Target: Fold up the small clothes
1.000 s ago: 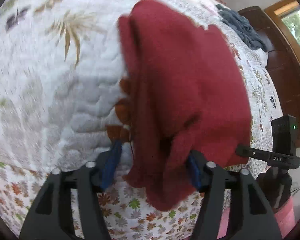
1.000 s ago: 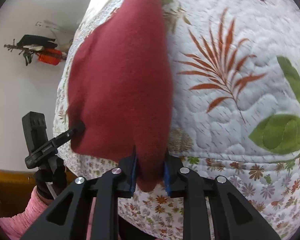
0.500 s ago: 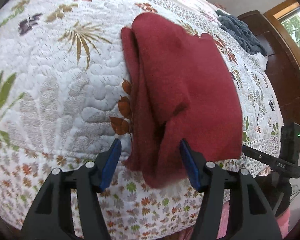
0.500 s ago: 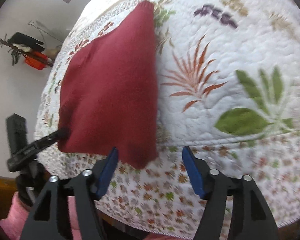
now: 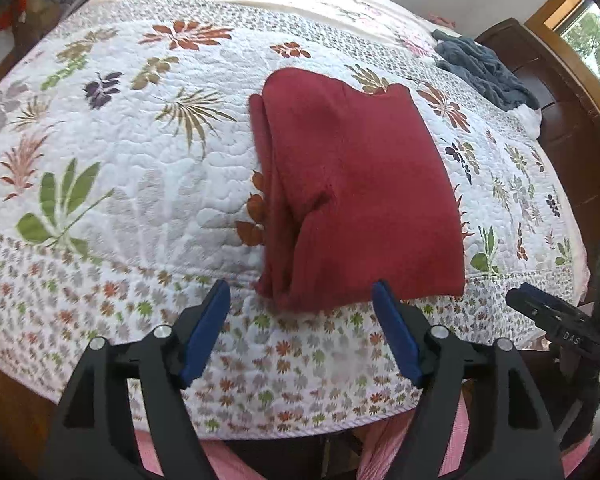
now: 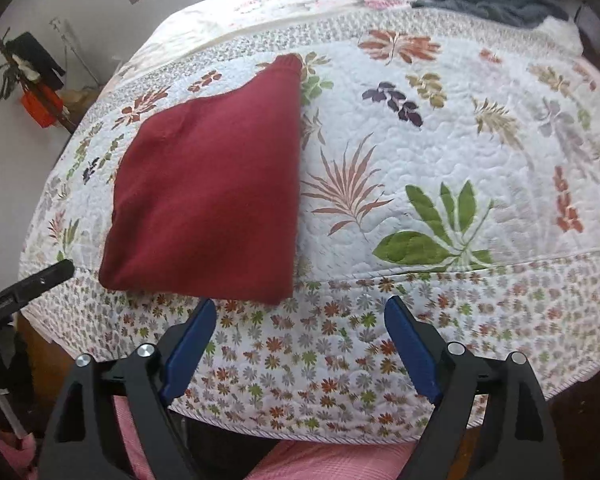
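Both claws, left (image 5: pixel 300 328) and right (image 6: pixel 298 346), now spread, pulled back from sweater (image 5: pixel 356 196) (released since a second ago). Sweater lies folded near bed (image 5: pixel 140 184) front edge; open quilt either side.

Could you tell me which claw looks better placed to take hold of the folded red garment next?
Left, probably. The left claw is open and aimed at the red garment, whose near edge lies between its fingers. The right claw is also open, beside the garment's corner.
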Demonstrator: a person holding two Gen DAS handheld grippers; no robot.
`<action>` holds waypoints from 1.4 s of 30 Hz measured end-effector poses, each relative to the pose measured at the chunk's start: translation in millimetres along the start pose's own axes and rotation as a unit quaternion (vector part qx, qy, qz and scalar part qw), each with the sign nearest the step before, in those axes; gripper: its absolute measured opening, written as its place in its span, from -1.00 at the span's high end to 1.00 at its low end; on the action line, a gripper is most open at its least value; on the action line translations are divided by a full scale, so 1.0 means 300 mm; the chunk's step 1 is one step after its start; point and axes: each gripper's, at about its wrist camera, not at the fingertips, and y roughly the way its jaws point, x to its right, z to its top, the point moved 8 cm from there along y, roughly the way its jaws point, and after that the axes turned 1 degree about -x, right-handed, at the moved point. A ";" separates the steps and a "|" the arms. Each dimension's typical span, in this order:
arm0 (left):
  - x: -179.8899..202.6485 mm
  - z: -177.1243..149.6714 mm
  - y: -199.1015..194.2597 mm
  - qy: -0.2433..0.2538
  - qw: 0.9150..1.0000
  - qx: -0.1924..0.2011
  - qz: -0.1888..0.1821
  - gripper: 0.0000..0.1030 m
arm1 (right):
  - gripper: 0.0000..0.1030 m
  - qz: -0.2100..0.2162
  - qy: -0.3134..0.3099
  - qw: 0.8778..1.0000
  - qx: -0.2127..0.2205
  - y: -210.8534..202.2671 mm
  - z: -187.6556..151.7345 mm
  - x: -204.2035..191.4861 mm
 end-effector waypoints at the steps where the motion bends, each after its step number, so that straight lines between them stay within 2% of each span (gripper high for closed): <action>1: 0.001 -0.008 -0.018 0.003 1.000 0.005 0.008 -0.50 | -0.69 -0.003 -0.003 1.000 0.003 -0.011 -0.003 -0.006; 7: 0.028 -0.037 -0.083 0.017 0.999 0.023 0.040 -0.69 | -0.79 -0.020 -0.012 1.000 0.018 -0.079 -0.020 -0.029; 13: 0.042 -0.074 -0.140 0.029 0.997 0.036 0.068 -0.75 | -0.88 -0.038 -0.012 0.999 0.027 -0.138 -0.040 -0.047; 19: 0.051 -0.100 -0.190 0.041 0.994 0.049 0.094 -0.76 | -0.91 -0.038 -0.020 0.998 0.037 -0.178 -0.074 -0.085; 32: 0.073 -0.154 -0.296 0.045 0.989 0.078 0.114 -0.76 | -0.92 -0.044 -0.013 0.998 0.050 -0.249 -0.114 -0.150; 42: 0.090 -0.156 -0.339 0.047 0.984 0.101 0.136 -0.76 | -0.92 -0.087 -0.029 0.993 0.074 -0.321 -0.105 -0.178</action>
